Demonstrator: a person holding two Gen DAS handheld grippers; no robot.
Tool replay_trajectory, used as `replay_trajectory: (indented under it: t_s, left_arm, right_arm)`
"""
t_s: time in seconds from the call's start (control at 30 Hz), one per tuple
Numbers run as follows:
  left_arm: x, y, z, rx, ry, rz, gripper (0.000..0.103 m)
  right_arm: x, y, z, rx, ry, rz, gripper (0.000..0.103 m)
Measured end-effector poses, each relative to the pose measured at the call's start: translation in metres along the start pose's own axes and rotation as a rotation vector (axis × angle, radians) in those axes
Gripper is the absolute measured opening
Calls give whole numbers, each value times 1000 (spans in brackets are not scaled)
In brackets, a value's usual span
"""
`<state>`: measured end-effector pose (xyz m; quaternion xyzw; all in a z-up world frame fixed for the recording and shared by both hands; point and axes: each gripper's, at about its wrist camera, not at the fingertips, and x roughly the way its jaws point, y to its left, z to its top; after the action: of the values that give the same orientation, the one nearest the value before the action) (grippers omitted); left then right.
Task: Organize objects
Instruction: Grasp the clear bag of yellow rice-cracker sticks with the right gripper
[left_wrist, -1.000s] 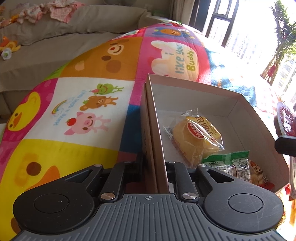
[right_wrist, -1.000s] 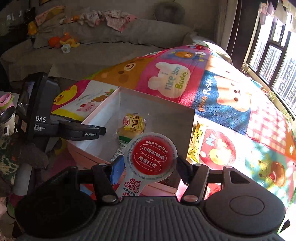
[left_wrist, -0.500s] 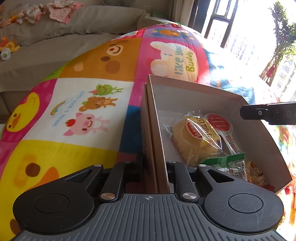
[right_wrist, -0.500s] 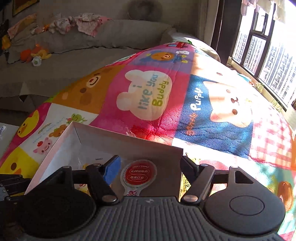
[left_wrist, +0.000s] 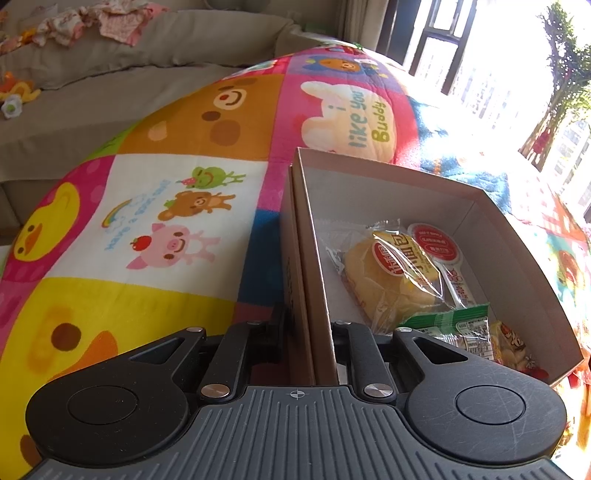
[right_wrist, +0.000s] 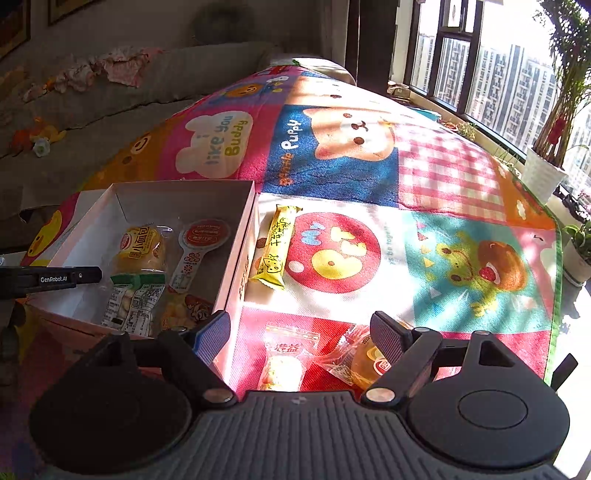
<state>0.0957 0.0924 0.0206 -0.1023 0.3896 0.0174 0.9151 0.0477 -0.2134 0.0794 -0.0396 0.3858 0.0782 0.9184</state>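
Observation:
An open cardboard box (left_wrist: 388, 173) (right_wrist: 243, 229) sits on the colourful play mat. My left gripper (left_wrist: 306, 332) is shut on the box's near wall. Inside lie a yellow bun pack (left_wrist: 391, 277) (right_wrist: 140, 247), a red round-topped sachet (left_wrist: 439, 247) (right_wrist: 201, 243), a green snack pack (left_wrist: 458, 325) (right_wrist: 133, 299) and an orange snack bag (right_wrist: 184, 306). My right gripper (right_wrist: 299, 336) is open and empty, right of the box, above a pink snack bag (right_wrist: 286, 354) and an orange bun pack (right_wrist: 364, 360). A yellow bar (right_wrist: 277, 247) lies beside the box.
A grey sofa (left_wrist: 110, 92) with clothes and toys runs along the back. Windows and potted plants (right_wrist: 546, 170) stand at the right beyond the mat edge. The left gripper's finger (right_wrist: 51, 278) shows in the right wrist view at the box's left wall.
My right gripper let go of the red sachet, which now lies in the box, then opened and drew back to the right over the mat. My left gripper stayed clamped on the box wall.

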Motion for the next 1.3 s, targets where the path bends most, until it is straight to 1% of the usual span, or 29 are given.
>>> replay_trajectory:
  t_s: [0.07, 0.13, 0.3, 0.4, 0.43, 0.47, 0.53, 0.6, 0.67, 0.7, 0.73, 0.77, 0.8, 0.83, 0.9, 1.13, 1.3]
  left_arm:
    - [0, 0, 0, 3, 0, 2, 16]
    - [0, -1, 0, 2, 1, 5, 16]
    - [0, -2, -1, 15, 1, 15, 16]
    - [0, -4, -1, 24, 6, 20, 15]
    - [-1, -4, -1, 28, 8, 22, 15]
    - [-1, -4, -1, 31, 9, 24, 15]
    - [-1, -5, -1, 34, 12, 26, 15]
    - [-1, -5, -1, 34, 12, 27, 15]
    - [-1, -6, -1, 36, 13, 31, 15]
    - [-1, -6, -1, 38, 13, 32, 15]
    - [-1, -6, -2, 40, 13, 33, 14]
    - [-1, -6, -1, 40, 14, 33, 14]
    - [-1, -6, -1, 40, 14, 33, 14]
    - [-1, -6, -1, 41, 14, 33, 14]
    - [-1, -6, -1, 44, 14, 34, 14]
    - [-1, -6, -2, 48, 14, 34, 14]
    - [-1, -6, -2, 47, 15, 34, 14]
  right_arm:
    - [-5, -5, -13, 10, 0, -16, 84]
    - [-10, -7, -24, 19, 2, -14, 84]
    - [-14, -3, -43, 21, 19, 36, 84]
    - [-7, 5, -47, 3, 20, 51, 84]
    - [-2, 8, -47, -5, 22, 53, 82]
    - [1, 10, -46, -12, 23, 55, 79]
    - [11, 13, -44, -16, 32, 68, 63]
    - [20, 13, -41, 2, 34, 80, 59]
    - [28, 11, -38, 26, 43, 99, 53]
    - [31, 10, -38, 37, 52, 110, 47]
    - [33, 9, -38, 44, 59, 113, 43]
    - [35, 9, -39, 43, 66, 116, 41]
    - [35, 9, -40, 41, 74, 115, 34]
    - [33, 8, -41, 38, 74, 117, 30]
    - [27, 7, -45, 40, 87, 131, 28]
    - [-8, 7, -70, 37, 156, 184, 28]
    - [-32, 18, -85, 46, 181, 234, 28]
